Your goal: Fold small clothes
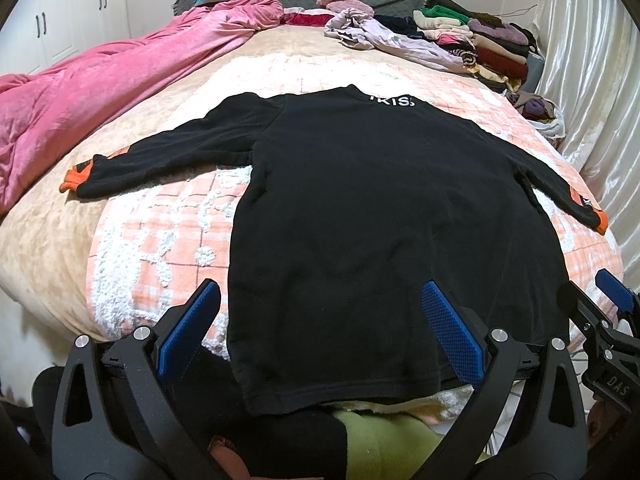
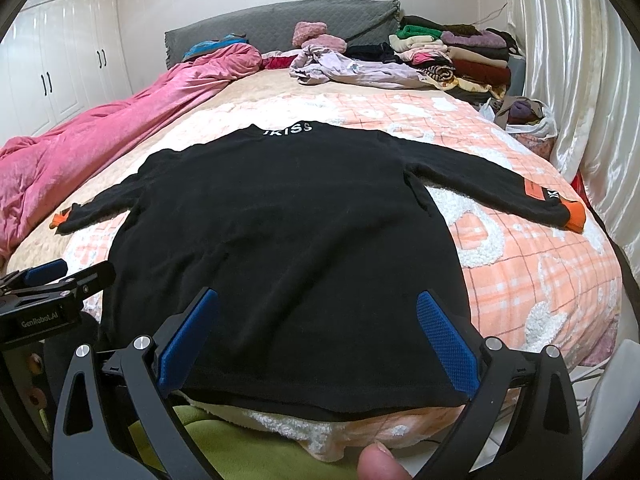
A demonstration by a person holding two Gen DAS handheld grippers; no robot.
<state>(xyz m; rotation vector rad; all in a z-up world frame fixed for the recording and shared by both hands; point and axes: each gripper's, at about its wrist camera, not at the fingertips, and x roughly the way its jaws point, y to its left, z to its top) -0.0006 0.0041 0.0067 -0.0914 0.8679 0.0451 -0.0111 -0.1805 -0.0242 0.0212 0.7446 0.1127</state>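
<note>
Left wrist | black sweatshirt (image 1: pixel 360 220) flat, collar pointing away, lengthwise | both tools wide apart, empty

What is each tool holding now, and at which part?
Nothing: left tool and right tool are open above the hem of the black long-sleeved sweater.

Lighting: even, bright indoor light. Strong sheen on the satin curtain (image 1: pixel 592 92) along the right edge in both views; streaks of glare on the wall at upper left in the right wrist view. The black sweater (image 2: pixel 280 232) reads as near-featureless dark mass, folds barely legible. Heavy fisheye curvature; black vignette at all corners. Central focus sharp; near fingertip (image 2: pixel 378 462) at bottom edge blurred.
</note>
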